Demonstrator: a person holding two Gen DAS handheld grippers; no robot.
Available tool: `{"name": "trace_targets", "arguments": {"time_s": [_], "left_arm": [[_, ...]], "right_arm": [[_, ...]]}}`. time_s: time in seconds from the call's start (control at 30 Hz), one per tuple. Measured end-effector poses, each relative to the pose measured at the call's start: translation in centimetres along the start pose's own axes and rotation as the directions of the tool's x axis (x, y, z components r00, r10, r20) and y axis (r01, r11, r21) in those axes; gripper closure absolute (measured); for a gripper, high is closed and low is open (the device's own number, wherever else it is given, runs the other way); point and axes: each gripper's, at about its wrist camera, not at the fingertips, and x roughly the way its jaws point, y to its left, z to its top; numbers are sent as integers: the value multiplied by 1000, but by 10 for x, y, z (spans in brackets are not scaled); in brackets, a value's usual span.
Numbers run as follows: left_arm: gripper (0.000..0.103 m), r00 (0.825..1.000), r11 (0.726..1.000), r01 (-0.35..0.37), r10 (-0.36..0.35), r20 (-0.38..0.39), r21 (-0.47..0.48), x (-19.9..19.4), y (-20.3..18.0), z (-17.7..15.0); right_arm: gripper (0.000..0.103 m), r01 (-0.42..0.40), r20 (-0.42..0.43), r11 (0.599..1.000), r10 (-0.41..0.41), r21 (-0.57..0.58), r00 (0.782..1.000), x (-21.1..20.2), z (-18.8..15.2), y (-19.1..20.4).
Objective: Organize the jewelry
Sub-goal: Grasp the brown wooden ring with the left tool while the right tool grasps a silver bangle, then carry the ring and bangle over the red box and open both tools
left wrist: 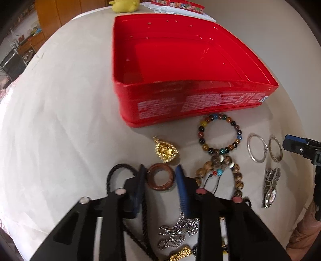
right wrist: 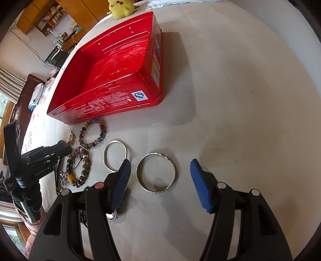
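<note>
An empty red tin box (left wrist: 180, 60) stands on the table; the right wrist view shows it too (right wrist: 112, 66). My left gripper (left wrist: 160, 172) is open, its fingers on either side of a brown wooden ring (left wrist: 159, 178) lying on the table. Beside it lie a gold pendant (left wrist: 165, 150), a multicoloured bead bracelet (left wrist: 219, 133) and a brown bead bracelet (left wrist: 218, 174). My right gripper (right wrist: 159, 170) is open and straddles a silver bangle (right wrist: 157, 172). A second silver bangle (right wrist: 115, 154) lies to its left.
A wristwatch (left wrist: 269, 186), a dark braided cord (left wrist: 120, 172) and silver and gold charms (left wrist: 176, 232) lie near the left gripper. A yellow plush toy (right wrist: 120, 8) sits behind the box. The cream tablecloth (right wrist: 240, 100) stretches to the right.
</note>
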Motion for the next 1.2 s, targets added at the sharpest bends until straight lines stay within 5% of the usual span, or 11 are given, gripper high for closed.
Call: {"name": "trace_targets", "arguments": {"time_s": [0.23,0.67,1.03,1.13,1.2], "left_arm": [[74,999,998,39,-38,24,-59,-11,19,-10],[74,994,997,10,-2,110,-79,-59,14,-31],[74,995,997,25,-19,97,-66,-51,0,-31],[74,995,997,33,-26,94,-73,-51,1,-32],[74,995,996,40,-32,95,-83,-52,3,-32]], "right_arm": [[42,2,-3,1000,-2,-3,1000,-1,-3,2],[42,61,-42,998,-62,-36,997,7,-4,14],[40,127,-68,987,-134,-97,989,21,-9,33],[54,154,-64,981,-162,-122,985,24,-12,40],[55,170,-56,976,-179,-133,982,24,-13,42]]}}
